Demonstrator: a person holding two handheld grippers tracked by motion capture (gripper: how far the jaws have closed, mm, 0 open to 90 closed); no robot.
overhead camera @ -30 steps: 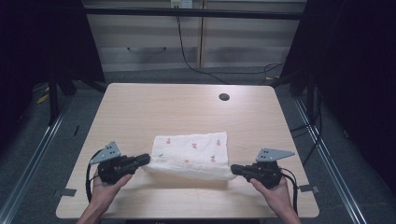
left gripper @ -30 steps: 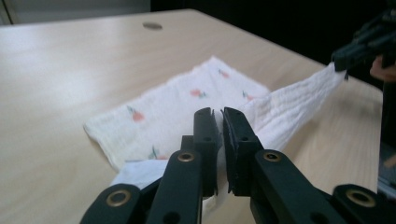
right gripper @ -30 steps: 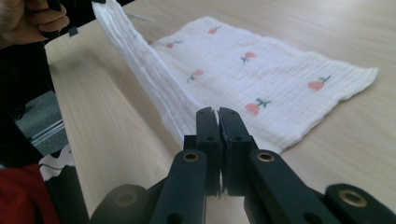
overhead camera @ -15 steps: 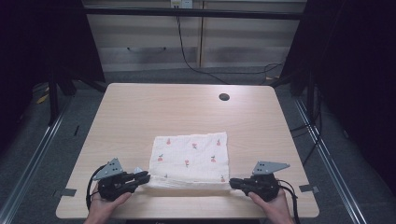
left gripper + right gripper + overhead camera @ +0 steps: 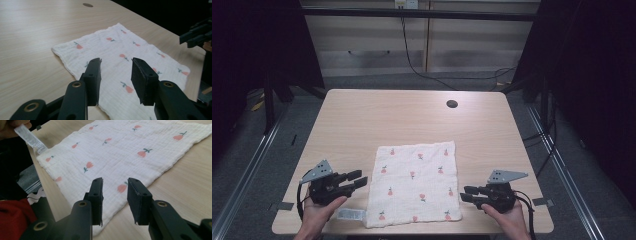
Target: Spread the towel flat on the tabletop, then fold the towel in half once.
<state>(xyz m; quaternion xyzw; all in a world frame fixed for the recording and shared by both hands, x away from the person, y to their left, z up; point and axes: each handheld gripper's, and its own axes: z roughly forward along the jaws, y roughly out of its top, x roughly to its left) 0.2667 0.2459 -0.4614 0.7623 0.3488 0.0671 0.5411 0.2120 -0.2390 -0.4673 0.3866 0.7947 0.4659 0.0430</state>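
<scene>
1. Nearest the person, the left hand-held gripper [image 5: 357,178] sits just off the cloth's left edge. Its jaws have just been opening and now stand spread, with nothing between them. In the left gripper view the pads [image 5: 93,75] hang above the cloth's near part without touching it.
2. The right hand-held gripper [image 5: 468,193] mirrors it just beside the cloth's right edge, near the front corner. Its jaws have also just been opening; they are spread and pinch nothing. In the right gripper view the cloth [image 5: 120,155] lies flat below and beyond them.
3. The cloth [image 5: 414,182], white with small pink flowers, lies spread in a single layer on the front half of the worktop [image 5: 362,120], its front edge almost at the worktop's near edge. It looks smooth apart from slightly wavy borders. A white label [image 5: 350,214] sticks out at its front left corner, close to the left hand.
4. Farther back, the worktop is bare wood up to a small dark round hole [image 5: 452,104] near the far right.
5. Judgement on progress: the laying-out step seems finished, since the cloth is flat and both grippers have let go. If a fold is meant to follow, none of it is done; no crease or doubled layer is visible. What is left would be to re-grip two corners or an edge and carry them over.
6. Beyond the worktop lie a grey floor and cables [image 5: 412,60] along a pale wall.
</scene>
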